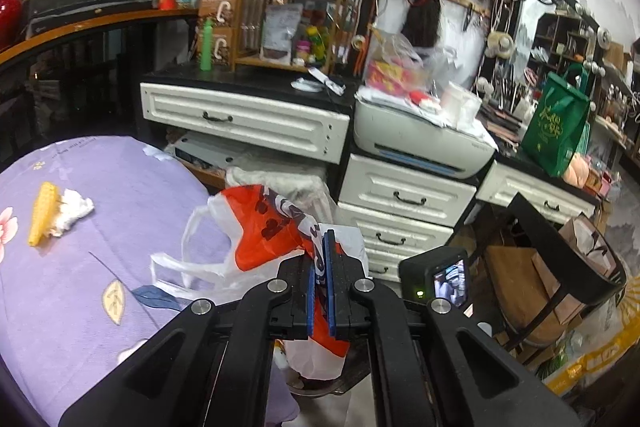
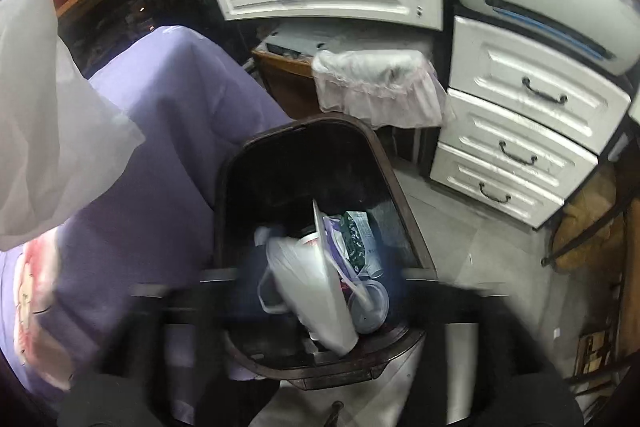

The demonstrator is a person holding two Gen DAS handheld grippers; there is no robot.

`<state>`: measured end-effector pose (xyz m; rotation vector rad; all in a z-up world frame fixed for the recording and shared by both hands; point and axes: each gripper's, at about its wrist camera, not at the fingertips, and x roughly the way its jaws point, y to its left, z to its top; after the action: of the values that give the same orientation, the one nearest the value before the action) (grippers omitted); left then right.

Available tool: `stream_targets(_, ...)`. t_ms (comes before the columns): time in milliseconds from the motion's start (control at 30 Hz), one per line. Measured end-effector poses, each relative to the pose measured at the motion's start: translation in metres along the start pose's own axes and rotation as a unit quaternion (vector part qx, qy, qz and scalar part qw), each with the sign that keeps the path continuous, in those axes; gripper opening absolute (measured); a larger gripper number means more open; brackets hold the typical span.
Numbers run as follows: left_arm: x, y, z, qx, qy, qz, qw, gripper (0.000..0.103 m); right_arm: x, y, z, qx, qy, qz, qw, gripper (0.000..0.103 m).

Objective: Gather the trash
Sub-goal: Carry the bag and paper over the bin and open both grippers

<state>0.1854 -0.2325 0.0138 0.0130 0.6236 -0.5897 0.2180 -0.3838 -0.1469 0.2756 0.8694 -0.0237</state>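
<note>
Left wrist view: left tongs (image 1: pixel 320 267) sit closest, blue pads (image 1: pixel 330 283) clenched on a red-and-white plastic bag (image 1: pixel 264 231), which hangs off the table edge w/ its white handles (image 1: pixel 188 259) trailing onto the purple floral cloth (image 1: pixel 80 307). Farther back on that cloth lie a yellow corn cob (image 1: pixel 43 213) and a crumpled white tissue (image 1: pixel 74 211), touching each other, well apart from the bag; both not yet collected. The other gripper's camera screen (image 1: pixel 450 281) shows just to the right. Right wrist view: right tongs are smeared by motion blur at the bottom, so can't tell if they're released or clenched. Below them a dark bin (image 2: pixel 240 163) stands on the floor beside the cloth-draped table, already holding a white bag (image 2: pixel 308 291), a clear cup lid (image 2: pixel 370 307) and wrappers. Judgement: partly done; bag needs dropping in, then cob and tissue.
</note>
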Motion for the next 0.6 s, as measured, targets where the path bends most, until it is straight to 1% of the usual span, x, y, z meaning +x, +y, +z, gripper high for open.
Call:
stream_targets(67,0.009,-0.003,-0.004,0.004,0.013,-0.002,0.9999,0.005,-0.004,-0.006,-0.004,0.01,-0.012,-0.002,1.0,0.079)
stream_targets(200,0.028,-0.01,-0.012,0.002,0.043,-0.019,0.9989,0.005,-0.014,-0.019,-0.011,0.022,-0.012,-0.02,0.999,0.08)
stream_targets(333,0.048,-0.018,-0.022,0.002,0.073,-0.034,0.9967,0.005,-0.035,-0.039,-0.022,0.04,-0.023,-0.04,0.998,0.08)
stream_targets(600,0.085,-0.03,-0.038,0.007,0.123,-0.04,0.9916,0.005,-0.069,-0.078,-0.033,0.075,-0.041,-0.063,0.994,0.081)
